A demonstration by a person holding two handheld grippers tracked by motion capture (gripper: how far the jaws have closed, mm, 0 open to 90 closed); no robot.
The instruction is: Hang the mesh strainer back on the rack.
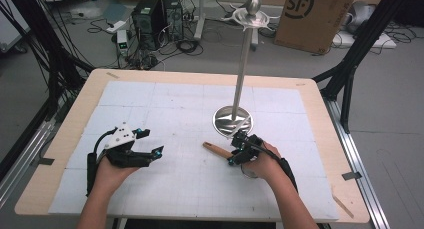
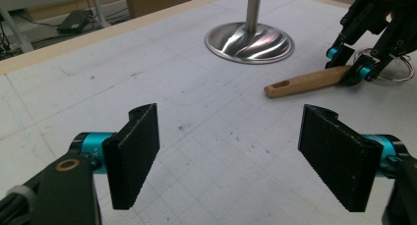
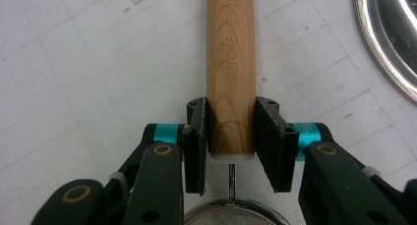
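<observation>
Right gripper: jaws pinch the wooden handle near its metal end, low centre of the right gripper view.
Strainer: the handle belongs to what looks like a small mesh strainer; its rim is cut off at the bottom edge, so this is a guess.
Left gripper: jaws spread wide, nothing between them, hovering over the white mat.
Stand: steel base just beyond the handle, centre of the high view, hooks up top.
Advice: grip squarely, lift level, and likely hang by the handle's hole.
</observation>
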